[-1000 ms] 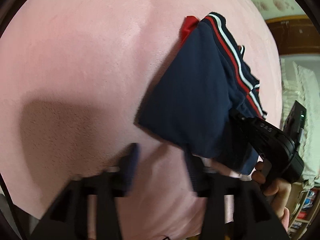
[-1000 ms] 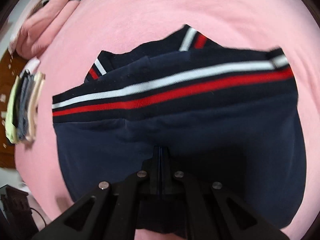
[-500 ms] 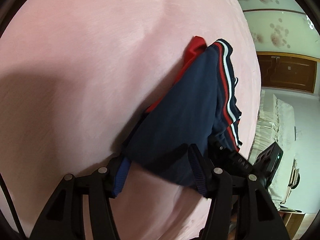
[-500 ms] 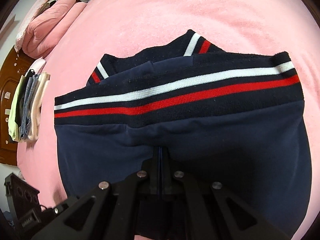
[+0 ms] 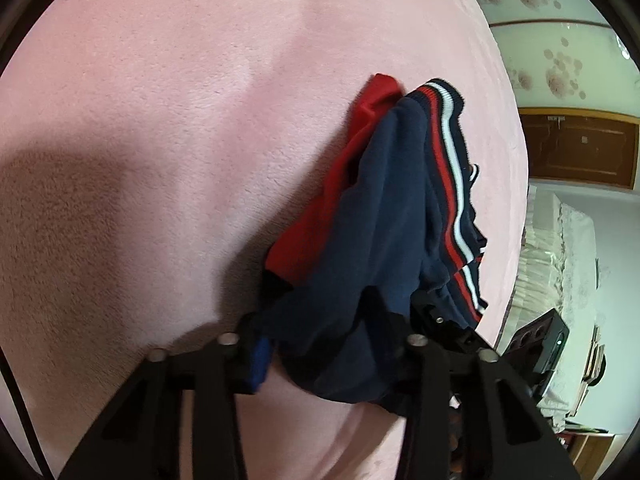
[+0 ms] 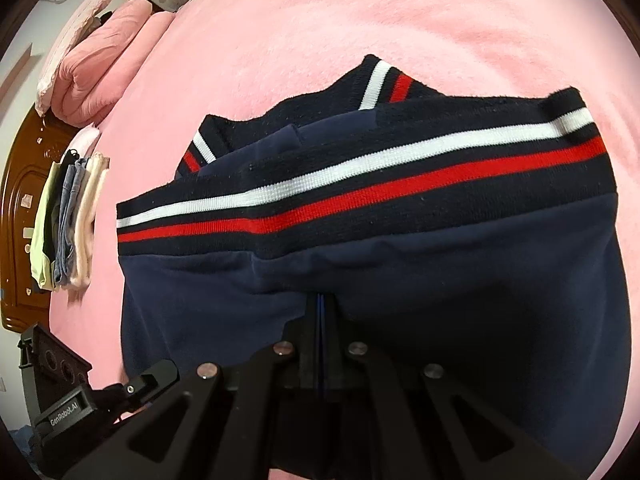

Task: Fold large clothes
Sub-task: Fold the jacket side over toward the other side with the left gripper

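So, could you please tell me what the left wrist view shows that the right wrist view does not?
Only the left wrist view shows the red panel of the garment, a wooden door, and the left gripper with jaws open around the fabric. Only the right wrist view shows the pile of folded clothes, the pink pillow, and the right gripper shut on the cloth. Both show the navy sweater on the pink blanket.

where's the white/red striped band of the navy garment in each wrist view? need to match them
Left wrist: striped band runs down the right of centre, along the navy garment's far edge.
Right wrist: striped band crosses the middle, left to right, above the right gripper, shut on the garment.
Shared landmark: pink blanket underneath.
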Demonstrator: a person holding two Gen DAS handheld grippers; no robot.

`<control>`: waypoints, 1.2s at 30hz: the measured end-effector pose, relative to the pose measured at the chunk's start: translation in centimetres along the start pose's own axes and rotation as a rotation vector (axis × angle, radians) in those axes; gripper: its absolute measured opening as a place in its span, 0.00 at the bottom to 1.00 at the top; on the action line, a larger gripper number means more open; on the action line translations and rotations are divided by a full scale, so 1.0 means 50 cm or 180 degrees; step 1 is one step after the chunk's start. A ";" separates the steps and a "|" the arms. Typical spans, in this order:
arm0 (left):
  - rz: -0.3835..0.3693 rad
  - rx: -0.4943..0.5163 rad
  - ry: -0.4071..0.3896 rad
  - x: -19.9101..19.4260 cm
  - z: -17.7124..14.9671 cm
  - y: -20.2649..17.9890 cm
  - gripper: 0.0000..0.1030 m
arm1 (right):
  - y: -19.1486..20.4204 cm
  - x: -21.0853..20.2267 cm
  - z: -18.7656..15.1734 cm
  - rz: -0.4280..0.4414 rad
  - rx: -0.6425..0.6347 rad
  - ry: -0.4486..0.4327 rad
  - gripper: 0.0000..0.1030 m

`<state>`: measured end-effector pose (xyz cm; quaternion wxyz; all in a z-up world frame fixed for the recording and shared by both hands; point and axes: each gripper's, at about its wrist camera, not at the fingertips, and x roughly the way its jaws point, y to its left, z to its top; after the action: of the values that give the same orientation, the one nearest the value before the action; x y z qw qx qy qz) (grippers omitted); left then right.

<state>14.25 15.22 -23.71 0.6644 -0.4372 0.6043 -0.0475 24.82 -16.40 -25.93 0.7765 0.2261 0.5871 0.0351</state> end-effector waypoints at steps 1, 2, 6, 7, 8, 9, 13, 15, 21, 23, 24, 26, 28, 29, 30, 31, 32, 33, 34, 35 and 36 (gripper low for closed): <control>0.0081 0.0021 -0.0049 -0.003 -0.004 -0.010 0.33 | 0.002 -0.001 0.000 -0.0012 0.0003 -0.0003 0.00; 0.0198 0.0104 -0.0094 -0.005 -0.009 -0.026 0.32 | 0.001 -0.002 0.000 -0.0025 0.0006 -0.0002 0.00; 0.0643 0.0645 -0.0379 -0.024 -0.036 -0.101 0.26 | 0.001 -0.003 0.001 -0.0060 0.0110 0.0017 0.00; 0.0666 0.0722 -0.0427 -0.031 -0.041 -0.111 0.25 | 0.000 -0.003 0.002 -0.0071 0.0150 0.0030 0.00; 0.0655 0.0767 -0.0461 -0.037 -0.043 -0.118 0.22 | -0.001 -0.003 0.003 -0.0083 0.0183 0.0040 0.00; 0.0620 0.0820 -0.0506 -0.043 -0.047 -0.126 0.21 | -0.002 -0.004 0.004 -0.0094 0.0216 0.0046 0.00; 0.0565 0.0906 -0.0522 -0.055 -0.049 -0.138 0.13 | -0.003 -0.008 0.000 -0.0113 0.0290 0.0006 0.00; 0.0591 0.1038 -0.0511 -0.062 -0.048 -0.142 0.12 | -0.002 -0.008 -0.001 -0.0117 0.0327 -0.0018 0.00; 0.0478 0.1591 -0.0508 -0.077 -0.070 -0.186 0.10 | -0.008 -0.013 -0.010 -0.0073 0.0432 -0.0098 0.00; 0.0491 0.1869 -0.0529 -0.080 -0.086 -0.207 0.10 | -0.021 -0.018 -0.013 -0.0001 0.0442 -0.0110 0.00; 0.0500 0.1958 -0.0528 -0.080 -0.093 -0.215 0.10 | -0.027 -0.020 -0.015 0.0055 0.0463 -0.0117 0.00; 0.0511 0.2130 -0.0537 -0.082 -0.105 -0.231 0.10 | -0.043 -0.023 -0.019 0.0193 0.0556 -0.0138 0.00; 0.0471 0.2264 -0.0529 -0.083 -0.116 -0.245 0.09 | -0.056 -0.027 -0.025 0.0303 0.0642 -0.0157 0.00; 0.0421 0.2321 -0.0511 -0.084 -0.123 -0.253 0.09 | -0.059 -0.029 -0.027 0.0325 0.0648 -0.0154 0.00; 0.0395 0.2347 -0.0495 -0.088 -0.128 -0.255 0.09 | -0.061 -0.032 -0.028 0.0335 0.0642 -0.0143 0.00; 0.0385 0.2401 -0.0466 -0.085 -0.136 -0.263 0.09 | -0.064 -0.036 -0.030 0.0338 0.0635 -0.0134 0.00; 0.0392 0.2455 -0.0462 -0.084 -0.142 -0.269 0.09 | -0.066 -0.039 -0.033 0.0336 0.0630 -0.0126 0.00; 0.0398 0.2503 -0.0464 -0.082 -0.147 -0.274 0.09 | -0.068 -0.045 -0.037 0.0314 0.0636 -0.0118 0.00; 0.0411 0.2587 -0.0470 -0.080 -0.156 -0.283 0.09 | -0.072 -0.049 -0.043 0.0270 0.0651 -0.0106 0.00; 0.0431 0.2649 -0.0476 -0.080 -0.164 -0.289 0.09 | -0.073 -0.051 -0.047 0.0267 0.0663 -0.0091 0.00; 0.0451 0.2697 -0.0474 -0.081 -0.171 -0.294 0.09 | -0.079 -0.053 -0.053 0.0293 0.0696 -0.0050 0.00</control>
<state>12.81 4.11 -10.30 0.8285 -0.0856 0.5104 -0.2139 20.71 -19.95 -25.65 0.7493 0.3364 0.5703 0.0047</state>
